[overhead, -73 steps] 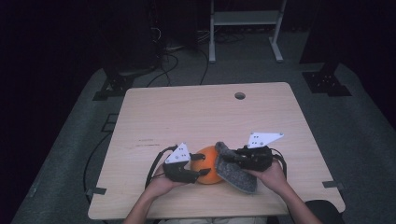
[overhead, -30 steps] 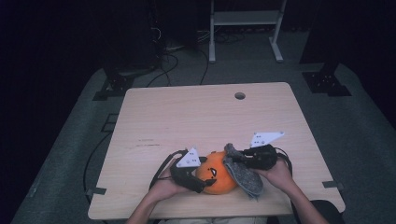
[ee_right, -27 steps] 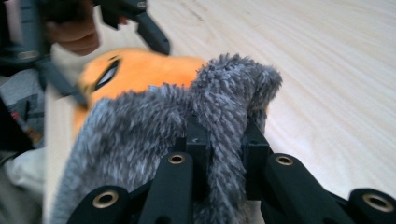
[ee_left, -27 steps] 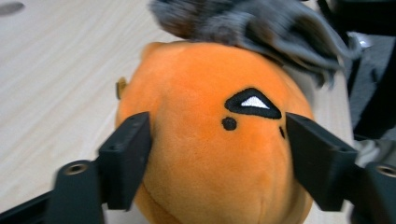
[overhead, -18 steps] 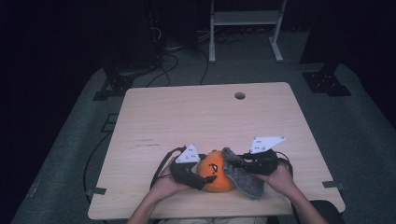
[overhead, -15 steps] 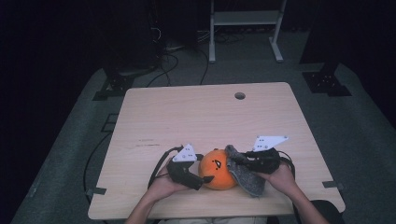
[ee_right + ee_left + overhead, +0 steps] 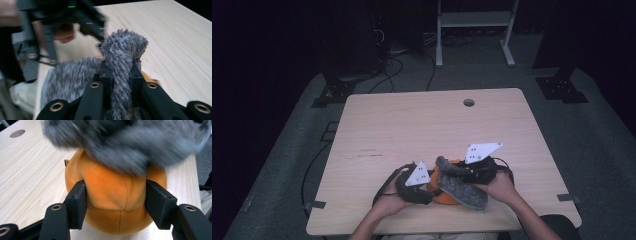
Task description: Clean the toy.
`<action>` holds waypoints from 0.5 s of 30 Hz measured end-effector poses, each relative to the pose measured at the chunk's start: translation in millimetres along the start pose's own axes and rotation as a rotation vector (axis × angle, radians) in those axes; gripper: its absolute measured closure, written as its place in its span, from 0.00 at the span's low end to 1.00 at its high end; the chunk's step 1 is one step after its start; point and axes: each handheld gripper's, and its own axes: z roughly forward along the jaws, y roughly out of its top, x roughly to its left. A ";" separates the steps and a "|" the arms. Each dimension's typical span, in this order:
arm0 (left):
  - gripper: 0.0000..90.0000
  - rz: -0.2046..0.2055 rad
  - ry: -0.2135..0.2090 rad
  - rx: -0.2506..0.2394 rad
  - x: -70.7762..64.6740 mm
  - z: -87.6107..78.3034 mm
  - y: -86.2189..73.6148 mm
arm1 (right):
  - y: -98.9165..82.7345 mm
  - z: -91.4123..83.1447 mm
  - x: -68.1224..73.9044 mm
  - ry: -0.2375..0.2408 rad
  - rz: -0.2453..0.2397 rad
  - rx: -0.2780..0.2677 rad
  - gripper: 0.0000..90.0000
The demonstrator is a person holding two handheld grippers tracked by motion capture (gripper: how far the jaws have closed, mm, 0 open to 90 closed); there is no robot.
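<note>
Orange plush pumpkin [image 7: 117, 202] sits on table [image 7: 412, 125] near front edge, right of its middle; left gripper [image 7: 115, 203] jaws have just been closing, pads now pressing pumpkin's sides; right gripper [image 7: 120, 75] clamped on grey fuzzy cloth [image 7: 120, 55]; cloth drapes over pumpkin's top and right side, blurred in left gripper view.

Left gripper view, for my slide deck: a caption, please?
Left claw closing on an orange plush, grey fuzzy cloth draped over it.
</note>
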 end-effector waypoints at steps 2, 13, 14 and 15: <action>0.44 0.017 -0.002 0.008 -1.1 -0.1 0.2 | -5.2 -4.4 -9.5 -0.054 0.022 0.021 0.86; 0.37 -0.060 -0.053 0.014 13.6 -2.3 -8.0 | -51.1 -27.1 -21.9 -0.022 0.132 0.015 0.85; 0.33 -0.074 -0.066 0.008 15.2 -3.3 -7.8 | -52.8 -29.0 -22.0 -0.021 0.134 0.019 0.85; 0.29 -0.101 -0.096 -0.009 18.4 -5.5 -6.9 | -53.9 -30.3 -22.3 -0.021 0.138 0.021 0.85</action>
